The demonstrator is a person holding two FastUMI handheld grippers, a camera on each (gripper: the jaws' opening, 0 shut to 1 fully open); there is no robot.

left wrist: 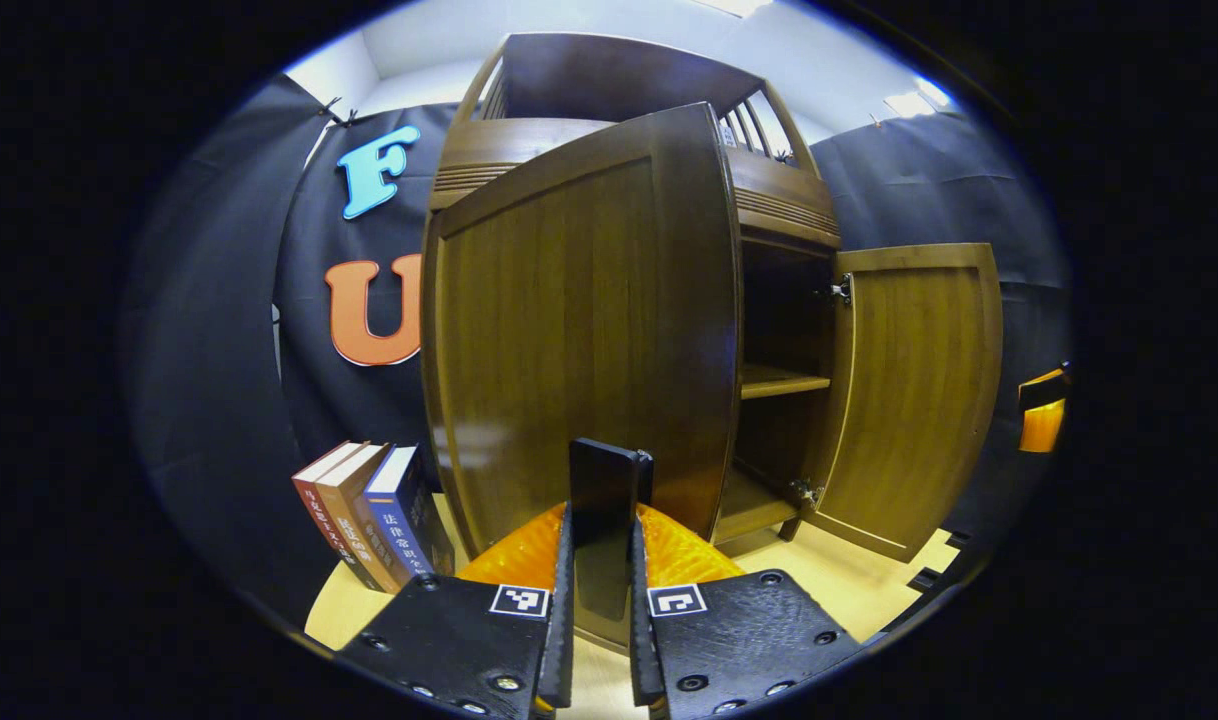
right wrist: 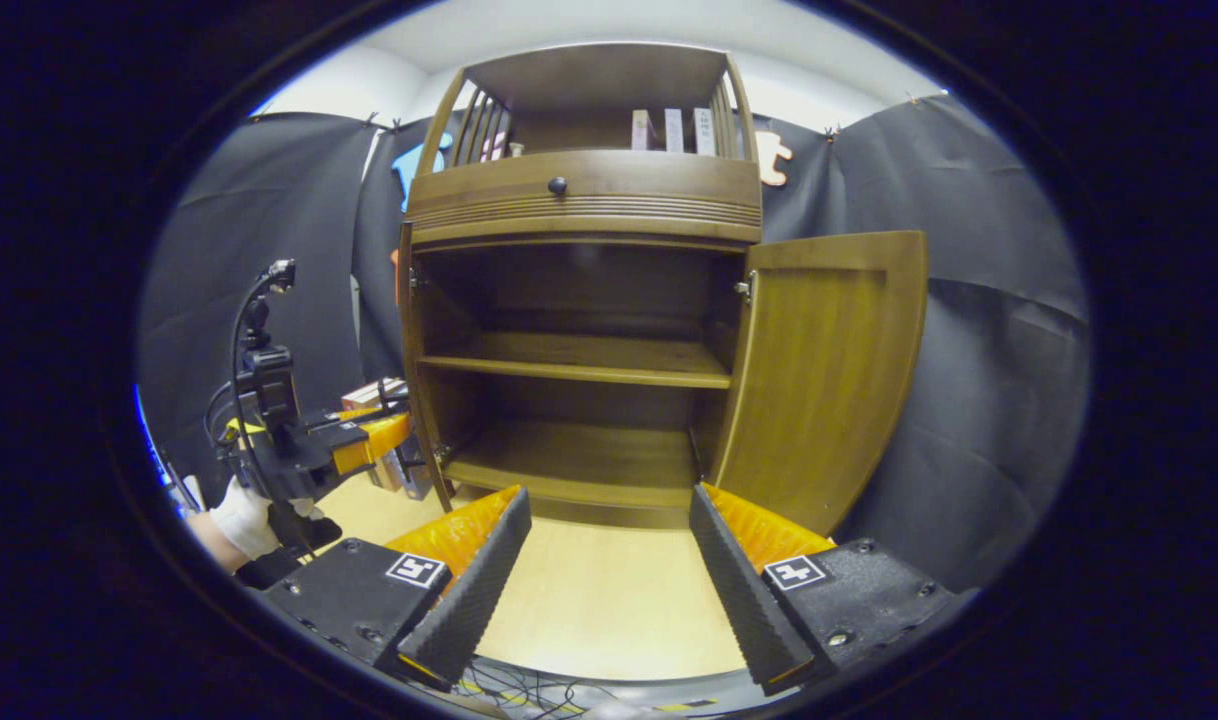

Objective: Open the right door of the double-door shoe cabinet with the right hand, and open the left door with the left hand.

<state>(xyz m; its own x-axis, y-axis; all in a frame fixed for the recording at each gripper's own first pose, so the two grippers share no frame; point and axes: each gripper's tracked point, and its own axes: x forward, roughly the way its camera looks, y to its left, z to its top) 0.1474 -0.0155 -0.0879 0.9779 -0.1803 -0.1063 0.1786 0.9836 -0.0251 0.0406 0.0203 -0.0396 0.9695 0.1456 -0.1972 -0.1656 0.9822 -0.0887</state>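
Left tongs (left wrist: 603, 560): being held clamped on the left door's (left wrist: 579, 330) dark edge.
Right tongs (right wrist: 609, 560): being held apart.
Right door (right wrist: 824, 375): standing open.
Worktop (right wrist: 599, 600): pale wood.
Books (left wrist: 369, 510): leaning beside cabinet (right wrist: 584, 195).

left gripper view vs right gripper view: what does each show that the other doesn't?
Left gripper view: three upright books beside the cabinet, and the left claw clamped on the left door's dark handle.
Right gripper view: the drawer knob, both inner shelves, the open right claw, and a gloved hand.
Both: the right door swung open and the cabinet's interior.
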